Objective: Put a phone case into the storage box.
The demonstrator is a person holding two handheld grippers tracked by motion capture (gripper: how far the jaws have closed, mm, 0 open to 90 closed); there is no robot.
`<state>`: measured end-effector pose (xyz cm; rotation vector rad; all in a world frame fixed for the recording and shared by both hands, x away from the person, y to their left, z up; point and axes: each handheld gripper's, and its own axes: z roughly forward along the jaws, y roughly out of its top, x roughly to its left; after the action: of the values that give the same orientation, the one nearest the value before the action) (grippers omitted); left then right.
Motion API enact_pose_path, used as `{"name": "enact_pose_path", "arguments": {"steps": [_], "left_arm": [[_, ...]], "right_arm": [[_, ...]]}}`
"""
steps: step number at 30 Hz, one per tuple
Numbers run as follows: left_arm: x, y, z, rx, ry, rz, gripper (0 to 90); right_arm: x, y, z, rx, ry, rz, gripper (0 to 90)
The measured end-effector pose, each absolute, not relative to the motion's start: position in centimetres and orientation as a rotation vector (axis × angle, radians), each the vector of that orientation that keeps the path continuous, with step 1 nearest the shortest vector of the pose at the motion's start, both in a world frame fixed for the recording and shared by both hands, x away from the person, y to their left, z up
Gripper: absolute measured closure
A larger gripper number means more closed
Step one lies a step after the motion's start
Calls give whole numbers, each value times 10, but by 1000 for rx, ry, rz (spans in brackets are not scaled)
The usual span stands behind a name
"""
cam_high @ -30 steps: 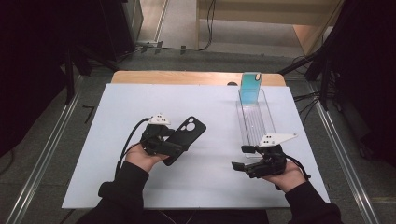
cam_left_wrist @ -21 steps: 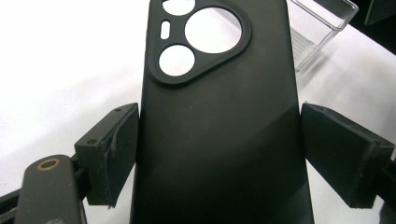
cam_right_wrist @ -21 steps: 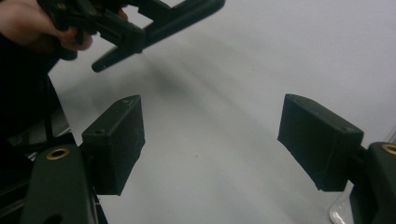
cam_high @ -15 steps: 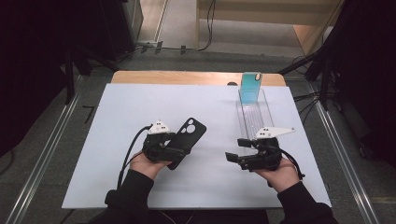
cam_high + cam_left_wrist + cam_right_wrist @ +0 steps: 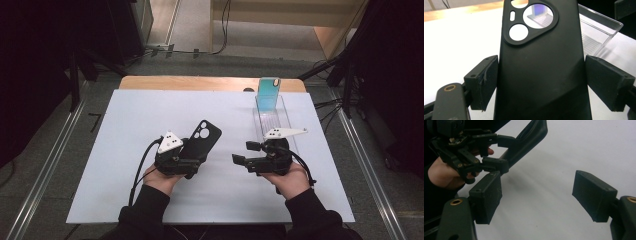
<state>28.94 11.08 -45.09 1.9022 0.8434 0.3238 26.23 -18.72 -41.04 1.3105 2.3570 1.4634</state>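
At the left of the high view, the left gripper (image 5: 192, 161) is held low over the white table (image 5: 125, 140); a black phone case (image 5: 202, 140) is clamped between its jaws, the lower end of the case being taken at the gripper and the upper end, with its camera cut-outs, being pointed up and to the right, away from the person; in the left gripper view the case (image 5: 541, 70) is seen rising from between the two pads (image 5: 485, 80), each long edge being pressed by a pad, and the back of the case is turned to the camera; through the largest cut-out a teal phone case and a clear tray are glimpsed farther off.

To the right of it, the right gripper (image 5: 239, 162) is held just above the table, its jaws being pointed leftward at the left gripper and standing apart with nothing between them; in the right gripper view only bare table is seen between the pads (image 5: 486, 196), while the left gripper (image 5: 496, 151) and the black case (image 5: 529, 137) are seen beyond them, near but not touched.

Farther right and toward the far edge, a clear tray (image 5: 272, 117) is laid on the table; at its far end a teal phone case (image 5: 267, 92) is stood upright, well apart from both grippers.
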Motion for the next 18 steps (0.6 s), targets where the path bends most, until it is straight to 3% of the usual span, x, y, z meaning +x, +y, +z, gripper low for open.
{"name": "enact_pose_path", "arguments": {"steps": [18], "left_arm": [[277,100,-461,1817,840,379,152]], "right_arm": [[290,-167,-401,1375,2343,1541,219]]}}
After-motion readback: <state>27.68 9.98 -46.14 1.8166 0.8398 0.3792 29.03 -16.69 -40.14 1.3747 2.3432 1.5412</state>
